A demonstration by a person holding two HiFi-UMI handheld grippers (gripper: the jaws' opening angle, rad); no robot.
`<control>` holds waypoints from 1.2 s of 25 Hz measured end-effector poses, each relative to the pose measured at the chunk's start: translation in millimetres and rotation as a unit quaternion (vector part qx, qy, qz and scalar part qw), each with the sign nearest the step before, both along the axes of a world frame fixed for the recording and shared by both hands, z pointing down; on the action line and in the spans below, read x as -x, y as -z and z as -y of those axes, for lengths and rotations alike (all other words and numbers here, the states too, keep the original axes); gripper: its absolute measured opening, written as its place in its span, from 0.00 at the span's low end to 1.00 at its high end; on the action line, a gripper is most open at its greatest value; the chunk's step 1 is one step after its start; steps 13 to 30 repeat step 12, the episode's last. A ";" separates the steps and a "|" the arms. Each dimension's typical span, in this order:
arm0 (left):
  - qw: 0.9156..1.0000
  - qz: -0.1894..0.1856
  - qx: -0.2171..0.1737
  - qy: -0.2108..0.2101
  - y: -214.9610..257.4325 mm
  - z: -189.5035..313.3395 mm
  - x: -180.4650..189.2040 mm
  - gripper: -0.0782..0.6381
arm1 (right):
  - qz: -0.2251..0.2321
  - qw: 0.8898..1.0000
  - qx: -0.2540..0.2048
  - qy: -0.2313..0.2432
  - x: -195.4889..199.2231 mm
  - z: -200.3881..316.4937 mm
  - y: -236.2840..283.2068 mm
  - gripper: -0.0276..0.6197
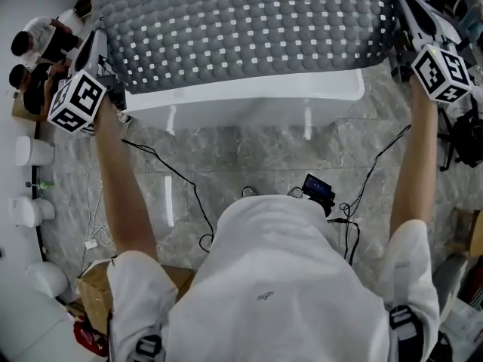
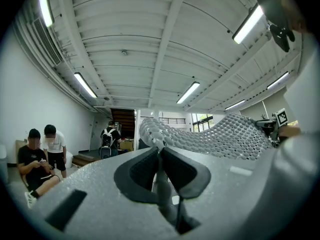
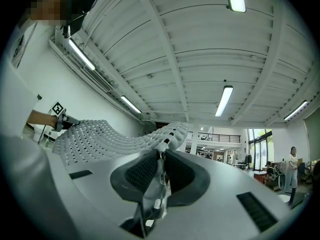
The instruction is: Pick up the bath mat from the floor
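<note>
**Bath mat lifted and spread between two grippers, clear of the floor point(image 1: 249, 164).**
The left gripper point(image 2: 159, 156) and right gripper point(image 3: 161, 164) each pinch one end of the bath mat point(image 1: 241, 29), jaws pressed onto its edge; the opposed grips probably keep the sheet stretched rather than folded. The left arm point(image 1: 121, 194) and right arm point(image 1: 419, 172) extend forward, wide apart, with the grippers roughly level.

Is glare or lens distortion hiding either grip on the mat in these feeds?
Head view: evenly lit, sharp, bright spots showing through the bath mat holes. Left gripper view: strong fisheye, dark corners, ceiling lights bright, yet the left gripper shut on the mat edge reads clearly. Right gripper view: same bending, the right gripper pinch equally clear.
</note>
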State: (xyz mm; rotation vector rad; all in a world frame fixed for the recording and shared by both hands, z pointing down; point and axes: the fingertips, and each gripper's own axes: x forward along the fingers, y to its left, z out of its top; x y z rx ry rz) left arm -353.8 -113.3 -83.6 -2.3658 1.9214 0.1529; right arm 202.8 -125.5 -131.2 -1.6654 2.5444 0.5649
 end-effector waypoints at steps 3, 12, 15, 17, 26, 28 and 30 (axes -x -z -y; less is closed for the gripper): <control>1.000 0.002 -0.005 0.003 -2.3 0.6 -3.8 0.17 | 0.001 1.000 0.000 -0.001 -4.7 1.8 -5.9 0.13; 1.000 0.018 -0.015 0.007 5.1 -1.1 2.2 0.17 | -0.003 1.000 -0.002 -0.004 5.8 0.9 -7.5 0.12; 1.000 0.018 -0.015 0.007 5.1 -1.1 2.2 0.17 | -0.003 1.000 -0.002 -0.004 5.8 0.9 -7.5 0.12; 1.000 0.018 -0.015 0.007 5.1 -1.1 2.2 0.17 | -0.003 1.000 -0.002 -0.004 5.8 0.9 -7.5 0.12; 1.000 0.018 -0.015 0.007 5.1 -1.1 2.2 0.17 | -0.003 1.000 -0.002 -0.004 5.8 0.9 -7.5 0.12; 1.000 0.018 -0.015 0.007 5.1 -1.1 2.2 0.17 | -0.003 1.000 -0.002 -0.004 5.8 0.9 -7.5 0.12; 1.000 0.018 -0.015 0.007 5.1 -1.1 2.2 0.17 | -0.003 1.000 -0.002 -0.004 5.8 0.9 -7.5 0.12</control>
